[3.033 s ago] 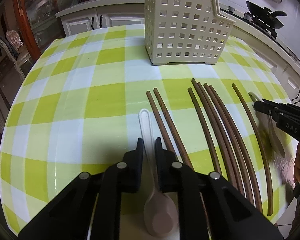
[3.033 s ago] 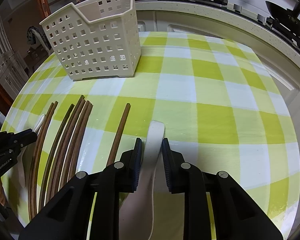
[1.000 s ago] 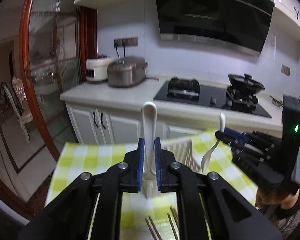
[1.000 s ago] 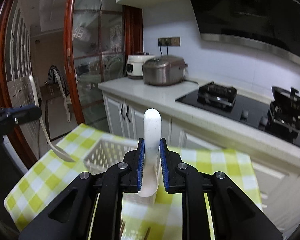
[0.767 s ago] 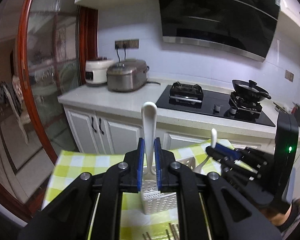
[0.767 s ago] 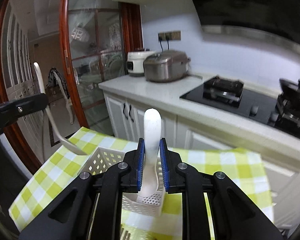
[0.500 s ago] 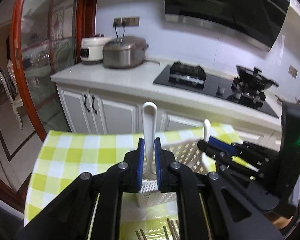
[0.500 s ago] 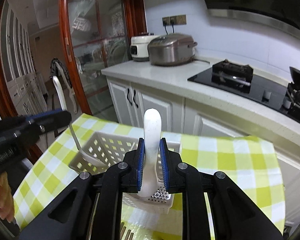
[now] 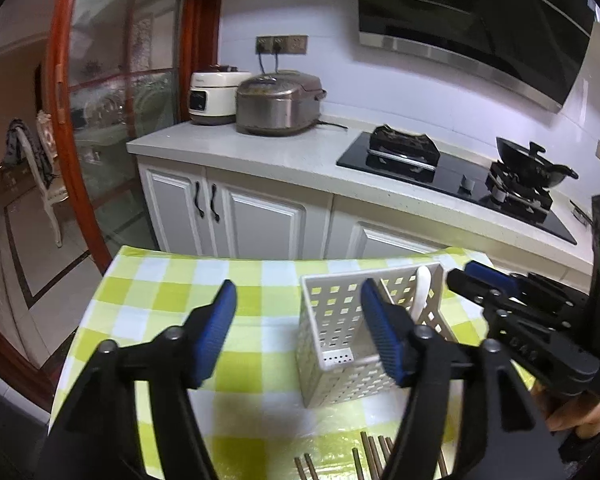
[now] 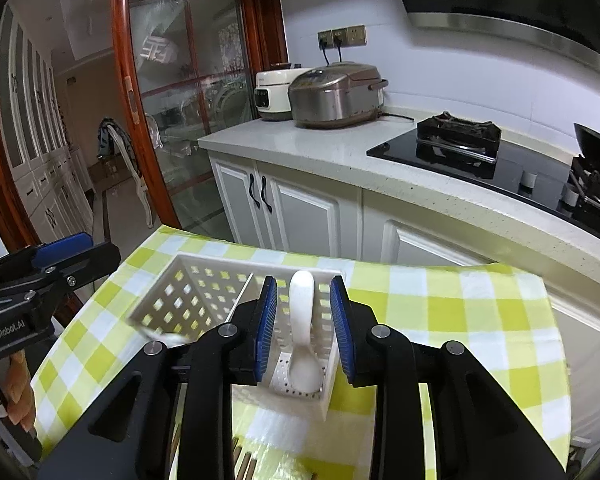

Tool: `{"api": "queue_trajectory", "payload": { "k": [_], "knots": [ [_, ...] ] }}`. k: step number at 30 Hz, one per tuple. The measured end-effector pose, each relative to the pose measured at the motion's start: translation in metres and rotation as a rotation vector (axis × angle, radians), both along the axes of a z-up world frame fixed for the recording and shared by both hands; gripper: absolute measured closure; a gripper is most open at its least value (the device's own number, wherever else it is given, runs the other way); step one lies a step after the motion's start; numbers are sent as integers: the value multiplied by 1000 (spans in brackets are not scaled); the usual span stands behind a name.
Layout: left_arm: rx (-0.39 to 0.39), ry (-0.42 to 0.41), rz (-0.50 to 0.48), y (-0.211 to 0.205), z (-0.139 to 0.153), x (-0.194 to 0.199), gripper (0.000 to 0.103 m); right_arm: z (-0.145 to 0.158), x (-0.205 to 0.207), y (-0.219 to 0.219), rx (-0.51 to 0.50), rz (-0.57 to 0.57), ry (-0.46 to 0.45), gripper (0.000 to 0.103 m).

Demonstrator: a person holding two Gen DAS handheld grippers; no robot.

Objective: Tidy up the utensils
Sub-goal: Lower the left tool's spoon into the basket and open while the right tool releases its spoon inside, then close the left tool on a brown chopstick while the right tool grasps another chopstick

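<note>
Both tongs wide open, left tongs (image 9: 296,330), right tongs (image 10: 303,322) above white basket (image 10: 188,296), white spoon (image 10: 302,316) standing inside, brown chopsticks (image 9: 374,454) on checkered surface (image 9: 160,280) nearby

1. One white basket (image 10: 172,296) is seen on the checked tablecloth (image 10: 480,320).
2. Two white spoons are counted in it – one upright spoon (image 10: 302,320) and a second spoon (image 10: 160,334), blurred, by the left wall.
3. Chopsticks (image 9: 370,454) are partly shown at the lower edge – no exact count can be made.
4. Two cookers are counted on the counter: a white cooker (image 9: 212,98) and a steel cooker (image 9: 278,104).
5. One wok (image 9: 530,164) is seen.
</note>
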State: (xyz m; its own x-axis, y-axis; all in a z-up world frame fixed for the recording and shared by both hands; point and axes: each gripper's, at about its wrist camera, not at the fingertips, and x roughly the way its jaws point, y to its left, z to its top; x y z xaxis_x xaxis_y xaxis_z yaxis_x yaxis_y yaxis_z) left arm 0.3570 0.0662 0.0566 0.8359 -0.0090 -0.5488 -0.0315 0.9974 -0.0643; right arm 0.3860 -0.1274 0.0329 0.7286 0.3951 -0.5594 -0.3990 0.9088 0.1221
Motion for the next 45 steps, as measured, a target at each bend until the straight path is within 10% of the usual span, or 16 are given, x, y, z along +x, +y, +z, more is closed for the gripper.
{"api": "queue_trajectory", "payload": {
  "k": [7, 24, 45],
  "knots": [
    [35, -48, 63, 2, 1, -54, 14, 5, -50, -19, -11, -8, -29, 74],
    [-32, 31, 86, 1, -72, -168, 14, -51, -163, -44, -35, -42, 46, 74],
    [21, 173, 102, -1, -143, -164, 18, -119, -152, -27, -115, -49, 180, 75]
  ]
}}
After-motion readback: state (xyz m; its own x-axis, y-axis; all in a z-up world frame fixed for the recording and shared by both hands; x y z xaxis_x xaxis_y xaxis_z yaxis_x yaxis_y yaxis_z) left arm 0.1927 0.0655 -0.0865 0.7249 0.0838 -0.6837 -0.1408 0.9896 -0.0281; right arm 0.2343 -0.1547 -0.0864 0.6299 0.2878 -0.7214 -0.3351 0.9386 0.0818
